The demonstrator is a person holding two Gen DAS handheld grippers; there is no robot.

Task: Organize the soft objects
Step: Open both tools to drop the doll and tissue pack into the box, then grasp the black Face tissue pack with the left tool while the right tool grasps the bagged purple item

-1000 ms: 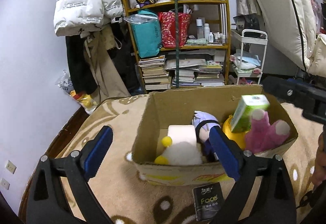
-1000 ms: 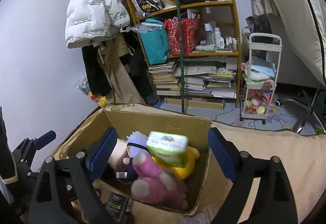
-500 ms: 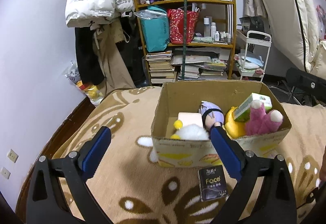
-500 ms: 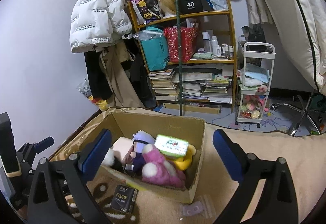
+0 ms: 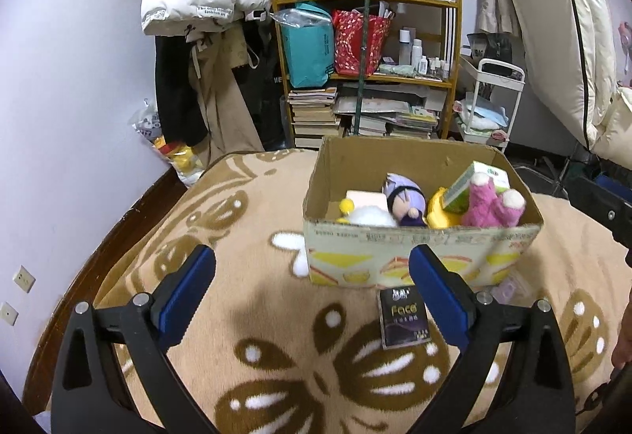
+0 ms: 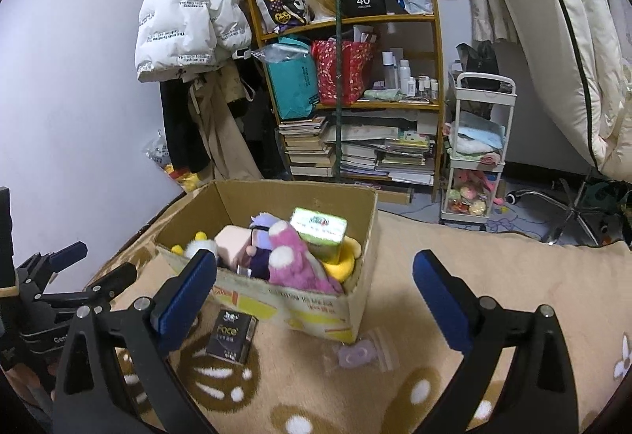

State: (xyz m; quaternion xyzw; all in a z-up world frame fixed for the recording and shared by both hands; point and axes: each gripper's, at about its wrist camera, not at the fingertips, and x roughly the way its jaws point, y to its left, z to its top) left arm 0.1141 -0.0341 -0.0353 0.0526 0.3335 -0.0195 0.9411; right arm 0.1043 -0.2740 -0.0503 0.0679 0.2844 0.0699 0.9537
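Left gripper [image 5: 312, 286]: jaws wide apart, empty, above the blanket [image 5: 245, 335].
Right gripper [image 6: 316, 290]: jaws spread, empty.
Black tissue pack [image 5: 403, 317]: flat on the blanket, just before the box.
Cardboard box [image 5: 418, 260]: holds pink plush [image 5: 491, 203], purple-haired doll [image 5: 405, 199], green tissue pack [image 6: 318, 228].

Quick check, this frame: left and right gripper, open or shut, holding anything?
Left gripper: open, holding nothing, above the blanket short of the cardboard box.
Right gripper: open, holding nothing.
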